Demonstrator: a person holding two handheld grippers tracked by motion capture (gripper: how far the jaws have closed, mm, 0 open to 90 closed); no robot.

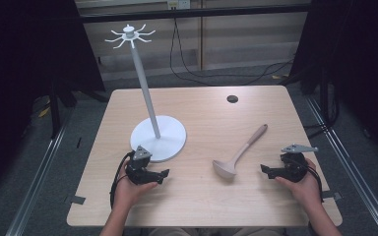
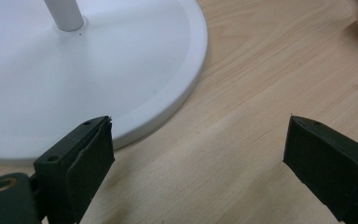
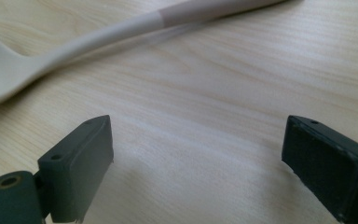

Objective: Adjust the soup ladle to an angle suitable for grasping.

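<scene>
Nearest the person, the right gripper [image 1: 268,170] rests low on the tabletop [image 1: 197,196] with its fingers [image 3: 81,163] wide apart and nothing between them; in the right gripper view only bare wood grain lies in the gap. The ladle [image 1: 238,152] lies just beyond and to the left of those fingers, flat on the wood, untouched. Its bowl is the end closest to the right gripper, and its long axis runs from that bowl up and away toward the far right of the tabletop, so the handle slants away from the person. The right gripper is the nearer of the two to the ladle and would, I judge, be the natural one to take it, closing across the slim handle rather than the bowl.

On the other side of the ladle, the left gripper [image 1: 162,174] also has its fingers [image 2: 86,156] spread and empty, hovering just off the rim of the stand's base.

The ladle looks like smooth matte plastic or silicone, pale cream at the bowl, pinkish-tan at the handle end. Beyond it stands the white stand [image 1: 150,115]: a flat round disc, a thin upright pole, and a ring of curved hooks at the top, well above the ladle.
</scene>
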